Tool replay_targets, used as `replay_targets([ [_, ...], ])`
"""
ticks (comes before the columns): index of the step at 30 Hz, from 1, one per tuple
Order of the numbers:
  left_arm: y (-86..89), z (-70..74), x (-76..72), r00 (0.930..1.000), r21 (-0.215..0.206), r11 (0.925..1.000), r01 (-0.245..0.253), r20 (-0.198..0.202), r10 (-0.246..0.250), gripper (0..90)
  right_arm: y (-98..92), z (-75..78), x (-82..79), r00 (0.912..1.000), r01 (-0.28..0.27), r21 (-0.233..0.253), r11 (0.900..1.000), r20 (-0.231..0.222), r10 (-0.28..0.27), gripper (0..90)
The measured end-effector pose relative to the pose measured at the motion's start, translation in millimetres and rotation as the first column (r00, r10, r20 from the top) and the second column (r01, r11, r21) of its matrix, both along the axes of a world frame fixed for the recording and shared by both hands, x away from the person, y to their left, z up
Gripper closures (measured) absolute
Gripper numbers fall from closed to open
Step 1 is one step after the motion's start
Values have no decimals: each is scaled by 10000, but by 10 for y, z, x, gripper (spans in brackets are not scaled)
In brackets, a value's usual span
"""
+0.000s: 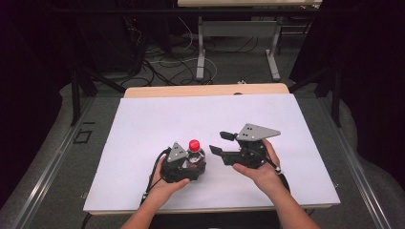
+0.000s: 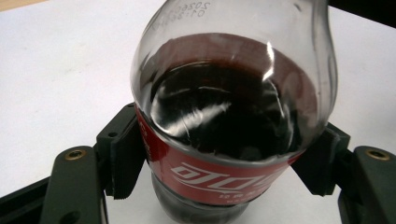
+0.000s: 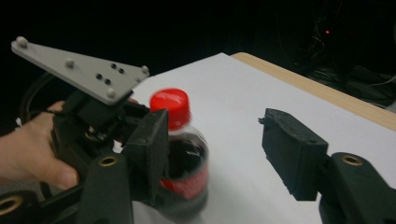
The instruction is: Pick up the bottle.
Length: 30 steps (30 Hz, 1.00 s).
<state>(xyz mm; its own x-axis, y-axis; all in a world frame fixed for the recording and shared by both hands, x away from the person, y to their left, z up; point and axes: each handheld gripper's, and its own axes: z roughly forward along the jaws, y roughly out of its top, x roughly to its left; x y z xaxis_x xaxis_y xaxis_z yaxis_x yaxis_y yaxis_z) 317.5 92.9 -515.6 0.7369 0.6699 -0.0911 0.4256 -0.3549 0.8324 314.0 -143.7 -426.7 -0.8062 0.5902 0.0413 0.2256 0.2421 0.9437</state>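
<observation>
cola bottle [image 1: 194, 155] | red cap on, dark liquid, red label | upright | table's near-centre

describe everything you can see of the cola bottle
The cola bottle is a small clear plastic one with a red screw cap, a red label with white lettering round its body, and dark liquid that stops short of the shoulder. Printed digits sit near the neck. It stands upright on the white table, toward the near edge. The left gripper clamps it from both sides at label height. The right gripper is open beside it, not touching.
</observation>
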Motion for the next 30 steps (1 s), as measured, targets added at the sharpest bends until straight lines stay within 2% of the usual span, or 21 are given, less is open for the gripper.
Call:
replay_targets([
  [2, -17, -7, -1, 9999, 17, 10000, 35, 104, -36, 292, 80, -19, 3, 9999, -117, 97, 9999, 92, 116, 439],
  [3, -41, -6, -7, 9999, 105, 9998, 157, 5, -157, 292, 110, -25, -4, 9999, -153, 126, 9998, -66, 154, 443],
  [6, -72, -16, -13, 9998, 22, 9998, 202, 47, -202, 293, 186, -55, 3, 9998, -188, 276, 9994, -107, 191, 457],
  [8, -100, -9, -26, 9992, 147, 9991, 391, -2, -391, 293, 221, -68, 2, 9996, -165, 291, 9994, -245, 173, 466],
  [11, -135, -12, -42, 9992, 25, 9992, 411, -19, -411, 293, 260, -81, 8, 9993, -205, 451, 9988, -308, 219, 485],
  [14, -153, -12, -49, 9990, -53, 9990, 454, 1, -454, 293, 285, -86, -1, 9993, -157, 356, 9992, -333, 169, 504],
  [15, -162, 0, -60, 9983, 42, 9983, 580, -86, -580, 293, 295, -93, -8, 9994, -73, 454, 9989, -344, 88, 513],
  [17, -180, -3, -65, 9981, -56, 9980, 624, 27, -623, 293, 308, -101, -15, 9993, -26, 484, 9988, -365, 44, 522],
  [19, -185, 5, -74, 9974, 15, 9974, 716, -24, -716, 293, 321, -113, -22, 9991, -11, 484, 9988, -411, 31, 539],
  [20, -195, 1, -80, 9975, -55, 9975, 704, 2, -704, 293, 323, -112, -27, 9988, -36, 348, 9994, -495, 53, 545],
  [23, -206, 8, -91, 9973, -50, 9973, 736, 36, -736, 293, 361, -138, -28, 9994, -71, 424, 9991, -336, 85, 556],
  [25, -207, 15, -96, 9971, -81, 9970, 765, 20, -765, 293, 377, -143, -35, 9996, -28, 248, 9997, -289, 35, 569],
  [30, -208, 31, -110, 9972, -67, 9972, 745, -48, -745, 293, 394, -161, -31, 9999, -3, 253, 9997, -144, 6, 601],
])
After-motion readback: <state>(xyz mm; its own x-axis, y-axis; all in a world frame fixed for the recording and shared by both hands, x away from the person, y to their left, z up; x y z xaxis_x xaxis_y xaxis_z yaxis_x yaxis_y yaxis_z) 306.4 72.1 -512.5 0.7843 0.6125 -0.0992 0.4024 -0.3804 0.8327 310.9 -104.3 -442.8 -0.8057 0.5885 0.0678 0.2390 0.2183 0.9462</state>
